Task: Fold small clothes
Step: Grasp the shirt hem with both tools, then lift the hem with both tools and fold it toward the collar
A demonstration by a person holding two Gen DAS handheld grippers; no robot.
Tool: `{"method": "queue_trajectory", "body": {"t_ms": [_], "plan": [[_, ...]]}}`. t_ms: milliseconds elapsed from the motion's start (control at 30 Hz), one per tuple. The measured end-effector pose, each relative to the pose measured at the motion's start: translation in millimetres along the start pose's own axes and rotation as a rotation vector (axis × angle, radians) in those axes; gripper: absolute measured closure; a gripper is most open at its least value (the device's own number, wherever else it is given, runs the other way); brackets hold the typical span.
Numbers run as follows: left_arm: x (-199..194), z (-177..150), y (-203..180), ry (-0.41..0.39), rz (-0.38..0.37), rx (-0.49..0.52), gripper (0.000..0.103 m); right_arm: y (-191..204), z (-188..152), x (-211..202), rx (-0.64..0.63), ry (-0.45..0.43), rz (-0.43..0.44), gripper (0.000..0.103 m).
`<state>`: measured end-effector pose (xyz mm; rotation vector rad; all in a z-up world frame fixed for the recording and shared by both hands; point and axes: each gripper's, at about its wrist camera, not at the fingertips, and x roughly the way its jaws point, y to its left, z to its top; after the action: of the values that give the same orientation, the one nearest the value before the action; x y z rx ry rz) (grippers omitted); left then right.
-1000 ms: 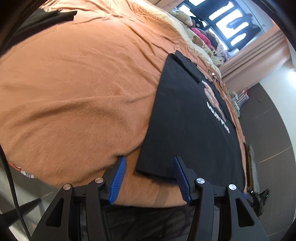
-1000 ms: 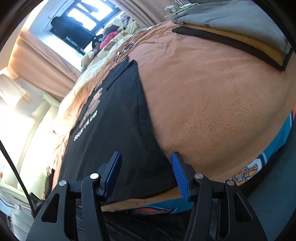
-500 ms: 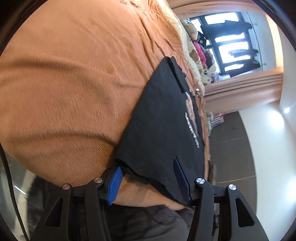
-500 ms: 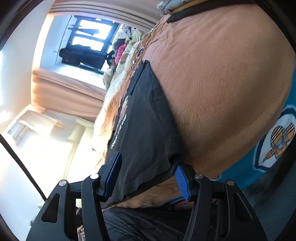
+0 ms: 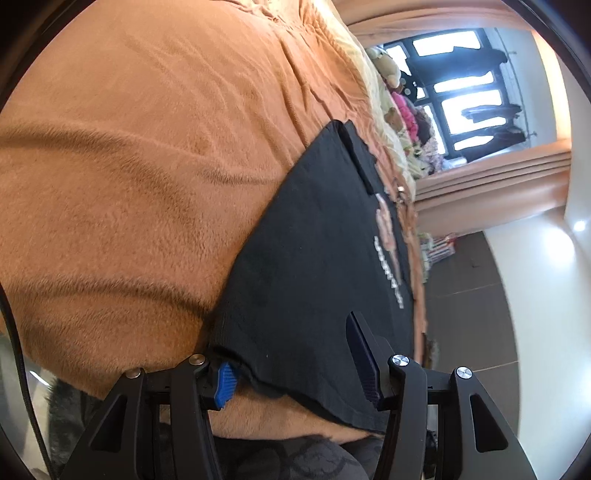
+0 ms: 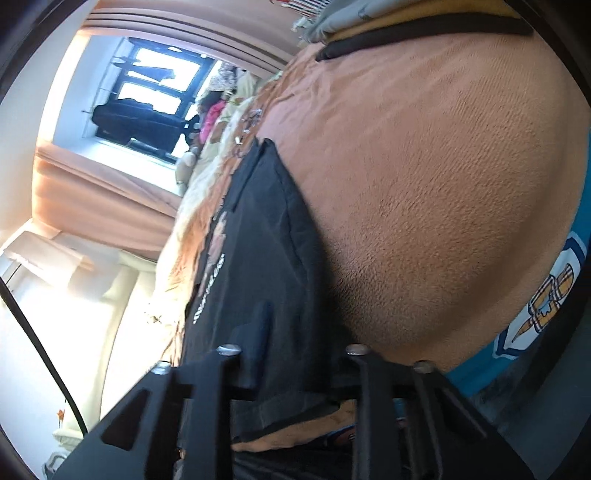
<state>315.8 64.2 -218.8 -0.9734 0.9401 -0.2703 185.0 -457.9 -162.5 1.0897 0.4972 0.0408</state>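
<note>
Both grippers have rolled; on the orange fleece bedspread point(image 5: 147, 155), by a curtained window point(image 5: 465, 92), the flat black printed T-shirt's point(image 5: 317, 251) near hem sits between the half-open left gripper point(image 5: 295, 365) jaws, while the right gripper point(image 6: 291, 354) has just closed on it.

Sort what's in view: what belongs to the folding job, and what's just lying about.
Job: black T-shirt, left gripper, right gripper.
Lying about: orange blanket, stuffed toys, grey folded bedding, curtains.

You've got one black T-shirt point(image 5: 314, 266) straight ahead of your tools, one orange blanket point(image 5: 147, 147) under it, two grippers, left point(image 5: 295, 373) and right point(image 6: 291, 362), plus one window point(image 5: 461, 92) far ahead.
</note>
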Motion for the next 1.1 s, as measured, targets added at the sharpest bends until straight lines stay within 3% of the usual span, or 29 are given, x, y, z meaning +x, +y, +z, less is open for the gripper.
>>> {"method": "queue_trajectory", "body": {"t_ms": [100, 133, 167, 367, 633, 867, 1100], "plan": [[3.2, 3.5, -2.3, -0.019, 0.081, 0.007, 0.079, 19.4, 1.1, -7.4, -0.021, -0.015, -0.035, 0.101], [3.1, 5.4, -0.7, -0.024, 0.11, -0.001, 0.095, 25.0, 1.8, -12.1, -0.028, -0.024, -0.039, 0.101], [2.5, 7.0, 1.5, -0.031, 0.129, -0.009, 0.098, 31.5, 2.5, -16.7, -0.035, -0.036, -0.041, 0.101], [-12.2, 8.4, -11.1, -0.082, 0.132, 0.012, 0.098, 64.4, 6.8, -42.8, -0.068, -0.069, -0.012, 0.102], [-51.2, 20.7, -40.4, -0.162, 0.057, 0.039, 0.098, 113.9, -2.9, -68.9, -0.139, -0.076, 0.05, 0.102], [-97.3, 28.1, -41.8, -0.204, -0.02, 0.016, 0.098, 119.7, -13.7, -104.7, -0.196, -0.078, 0.092, 0.102], [-145.3, 10.9, -39.4, -0.227, -0.091, 0.017, 0.098, 116.2, -20.9, -126.4, -0.205, -0.077, 0.086, 0.102]]}}
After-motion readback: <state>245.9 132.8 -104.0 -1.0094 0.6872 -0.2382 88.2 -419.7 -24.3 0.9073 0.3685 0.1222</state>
